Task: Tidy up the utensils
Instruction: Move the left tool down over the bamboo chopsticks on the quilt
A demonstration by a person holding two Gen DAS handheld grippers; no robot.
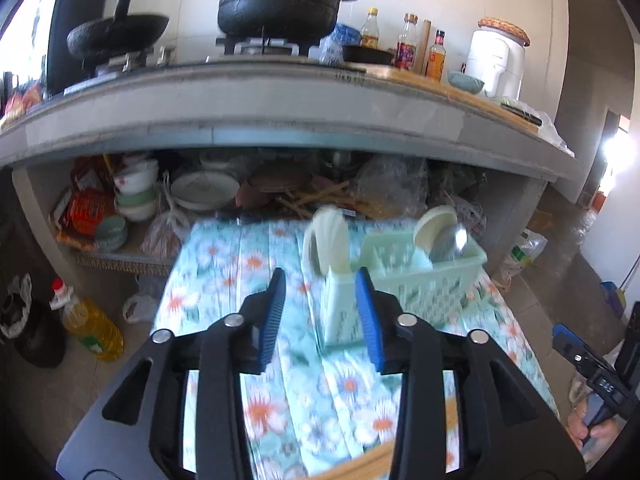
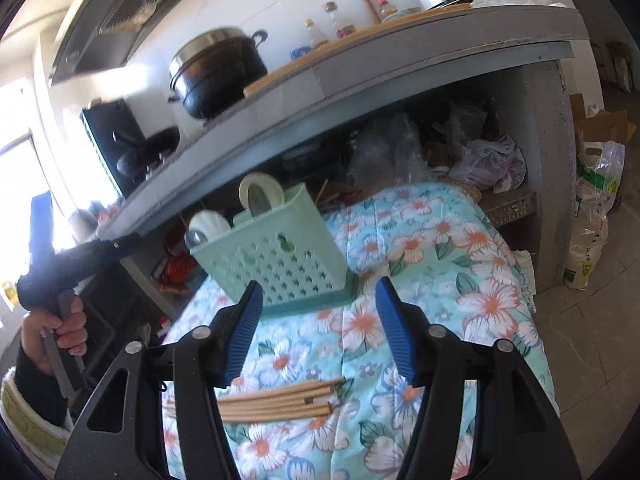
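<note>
A pale green perforated basket [image 1: 432,280] [image 2: 280,264] stands on a table with a floral cloth [image 2: 420,248]. Cream spoons [image 1: 328,244] [image 2: 260,196] and a metal ladle [image 1: 452,240] [image 2: 194,238] stick up out of it. A bundle of wooden chopsticks [image 2: 280,400] [image 1: 372,460] lies on the cloth near the front edge. My left gripper [image 1: 321,280] hangs open just short of the basket's near end, gripping nothing. My right gripper [image 2: 320,286] is open above the chopsticks and aims at the basket's side, also with nothing between its pads.
A concrete counter [image 1: 280,108] overhangs the table's far end, carrying a black pot [image 1: 280,0], a wok [image 1: 116,36] and bottles. The shelf under it is crammed with bowls [image 1: 136,192] and bags. An oil bottle [image 1: 92,328] stands on the floor at the left.
</note>
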